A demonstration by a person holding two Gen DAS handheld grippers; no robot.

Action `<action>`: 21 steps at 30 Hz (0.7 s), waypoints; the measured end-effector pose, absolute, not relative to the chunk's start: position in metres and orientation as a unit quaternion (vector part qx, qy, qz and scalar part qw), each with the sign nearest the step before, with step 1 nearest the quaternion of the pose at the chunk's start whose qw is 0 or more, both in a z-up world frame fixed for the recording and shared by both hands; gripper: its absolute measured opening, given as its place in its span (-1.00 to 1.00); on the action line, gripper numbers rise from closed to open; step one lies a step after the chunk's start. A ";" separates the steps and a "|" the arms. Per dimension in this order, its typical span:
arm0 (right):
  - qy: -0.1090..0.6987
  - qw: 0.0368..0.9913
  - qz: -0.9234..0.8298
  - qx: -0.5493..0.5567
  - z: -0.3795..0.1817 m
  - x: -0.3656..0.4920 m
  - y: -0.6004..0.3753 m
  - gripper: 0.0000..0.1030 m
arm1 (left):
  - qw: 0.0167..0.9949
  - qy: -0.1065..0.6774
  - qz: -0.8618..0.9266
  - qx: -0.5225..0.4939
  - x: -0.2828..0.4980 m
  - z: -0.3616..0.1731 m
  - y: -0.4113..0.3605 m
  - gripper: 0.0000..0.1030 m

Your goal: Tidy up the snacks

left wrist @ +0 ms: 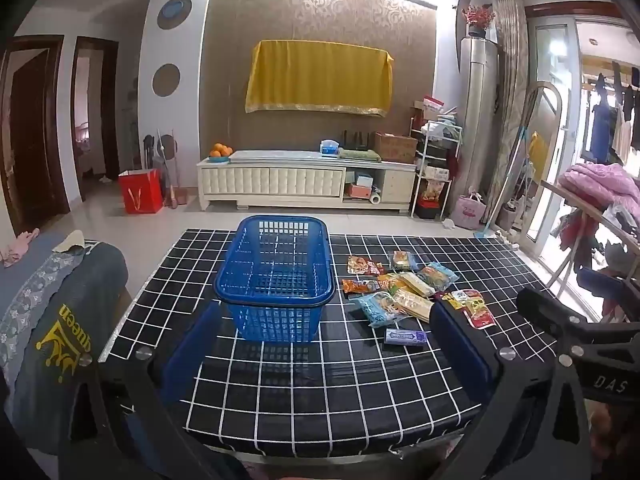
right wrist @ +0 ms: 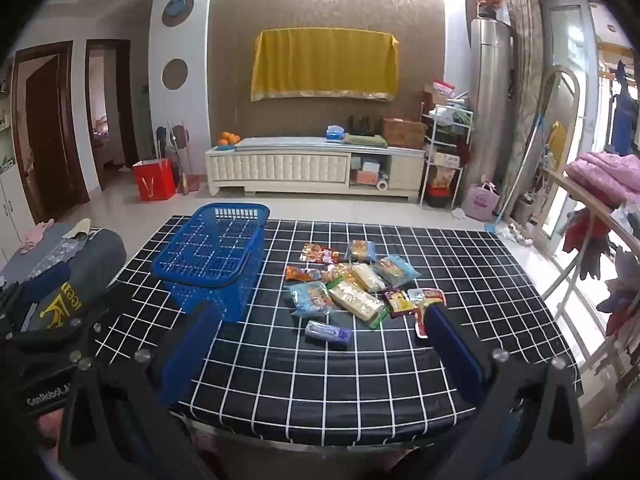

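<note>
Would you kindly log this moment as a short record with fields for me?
surface: table with a black checked cloth
container: blue basket, nothing in it
snacks: pile of packets loose on the cloth, to the right of the basket
nearest item: small purple pack, apart from the pile
left gripper: open, holding nothing
right gripper: open, holding nothing

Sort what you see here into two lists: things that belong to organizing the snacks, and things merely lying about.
Belongs to the job:
blue plastic lattice basket
pile of wrapped snack packets
small purple packet
left gripper, right gripper, both open

Just lying about:
red paper bag
bowl of oranges
grey "queen" cushion
</note>
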State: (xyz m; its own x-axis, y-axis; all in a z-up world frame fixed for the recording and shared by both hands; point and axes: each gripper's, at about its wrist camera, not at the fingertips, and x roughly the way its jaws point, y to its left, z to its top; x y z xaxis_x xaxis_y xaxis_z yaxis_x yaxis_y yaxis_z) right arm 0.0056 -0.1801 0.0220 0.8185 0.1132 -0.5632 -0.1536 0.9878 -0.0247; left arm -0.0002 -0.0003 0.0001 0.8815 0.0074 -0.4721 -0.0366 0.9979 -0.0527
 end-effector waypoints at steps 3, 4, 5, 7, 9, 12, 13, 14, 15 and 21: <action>0.295 0.953 0.070 -0.032 0.022 0.005 -0.182 1.00 | 0.971 0.238 0.017 -0.026 -0.001 0.001 -0.002 1.00; 0.294 0.953 0.070 -0.032 0.022 0.005 -0.183 1.00 | 0.971 0.236 0.018 -0.025 -0.002 0.002 -0.003 1.00; 0.294 0.953 0.069 -0.031 0.022 0.005 -0.184 1.00 | 0.972 0.231 0.012 -0.029 -0.005 -0.001 -0.005 1.00; 0.296 0.952 0.068 -0.030 0.022 0.005 -0.187 1.00 | 0.973 0.228 0.014 -0.027 -0.008 -0.001 -0.010 1.00; 0.295 0.952 0.070 -0.039 0.024 0.005 -0.178 1.00 | 0.971 0.235 0.010 -0.037 -0.005 0.000 -0.004 1.00; 0.297 0.952 0.070 -0.040 0.026 0.007 -0.178 1.00 | 0.970 0.238 0.007 -0.042 -0.003 0.000 -0.002 1.00; 0.298 0.951 0.070 -0.040 0.027 0.008 -0.177 1.00 | 0.970 0.239 0.007 -0.042 -0.003 0.000 -0.002 1.00; 0.298 0.951 0.070 -0.039 0.027 0.010 -0.176 1.00 | 0.970 0.239 0.007 -0.042 -0.003 0.000 -0.002 1.00; 0.296 0.952 0.073 -0.039 0.024 0.004 -0.181 1.00 | 0.970 0.239 0.007 -0.042 -0.003 -0.001 -0.003 1.00; 0.297 0.951 0.073 -0.040 0.024 0.004 -0.181 1.00 | 0.970 0.239 0.004 -0.041 -0.002 0.000 -0.003 1.00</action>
